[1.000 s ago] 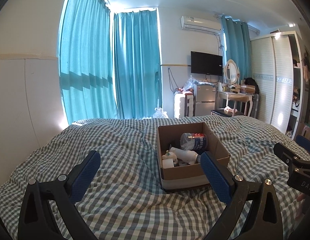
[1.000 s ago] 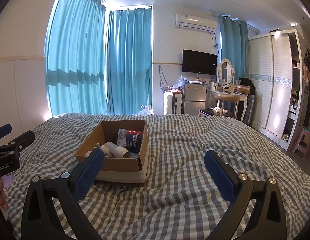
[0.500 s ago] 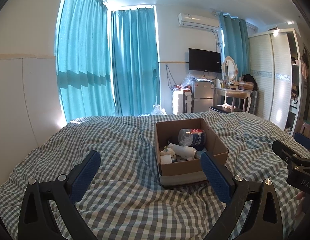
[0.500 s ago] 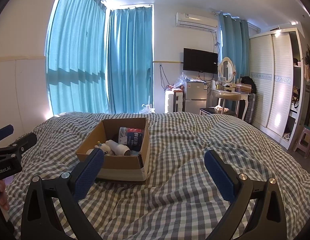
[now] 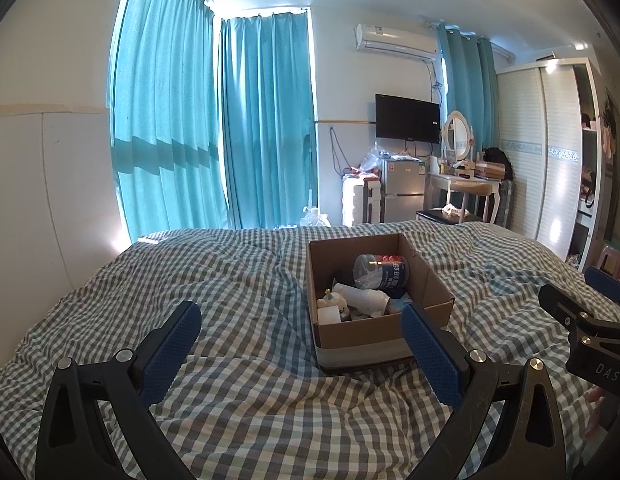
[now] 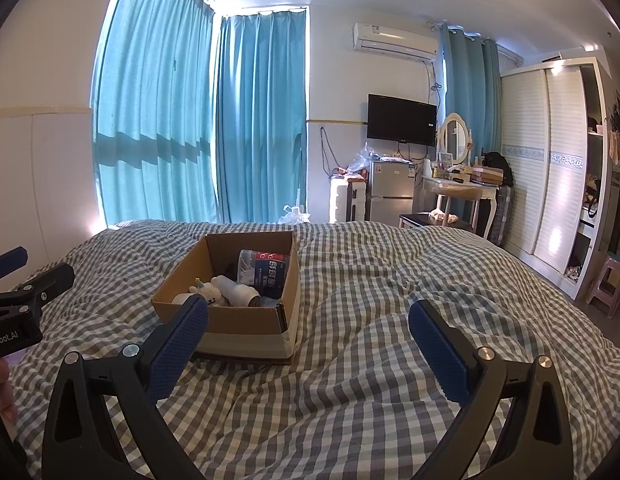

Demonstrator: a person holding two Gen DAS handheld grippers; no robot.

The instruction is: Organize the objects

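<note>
In the left wrist view the left gripper [image 5: 302,334] hangs above the grey-and-white checked quilt [image 5: 238,280] with its jaws spread wide and nothing between them. Only rumpled fabric lies in the gap. The open brown cardboard box [image 5: 373,334] sits on the quilt ahead of the right-hand blue pad, which overlaps the box's near right corner. Inside the box lie a clear plastic bottle with a blue label [image 5: 383,272] towards the far side, a white cylindrical bottle [image 5: 361,294] across the middle, and a small white figurine [image 5: 330,301] at the near left; other small items beneath them are too cluttered to tell. Beyond the jaws stand teal curtains [image 5: 214,128], a black wall television [image 5: 407,119] and a white louvred wardrobe [image 5: 545,152].

In the right wrist view the right gripper [image 6: 308,334] is likewise held wide apart and empty over the quilt. The box lies ahead of the left-hand pad, whose tip hides part of its near wall. Plain quilt fills the space between the pads and off to the right, with nothing blocking the way to the box from that side.
</note>
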